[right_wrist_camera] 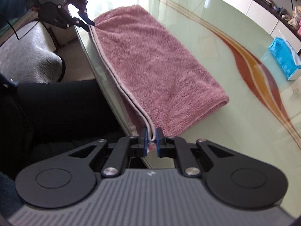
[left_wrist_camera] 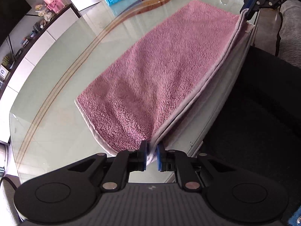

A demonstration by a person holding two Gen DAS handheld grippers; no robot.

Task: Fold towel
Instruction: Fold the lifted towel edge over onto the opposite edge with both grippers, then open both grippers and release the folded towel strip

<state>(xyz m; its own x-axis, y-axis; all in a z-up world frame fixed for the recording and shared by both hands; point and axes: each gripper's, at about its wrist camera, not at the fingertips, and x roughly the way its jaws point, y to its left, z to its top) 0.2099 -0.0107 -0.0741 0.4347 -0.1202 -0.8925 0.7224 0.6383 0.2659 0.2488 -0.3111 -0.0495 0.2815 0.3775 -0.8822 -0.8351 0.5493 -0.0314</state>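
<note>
Left gripper [left_wrist_camera: 151,155]: holds the towel's near corner between its blue pads.
Towel [left_wrist_camera: 160,62]: pink, folded double, lying flat on the glass table [left_wrist_camera: 56,79] along its near edge.
Right gripper [right_wrist_camera: 151,142]: clamped on the other near corner, hems together.
Handling: soft, light and limp; likely to sag between grips, so take hold at the bound hem corners.
</note>
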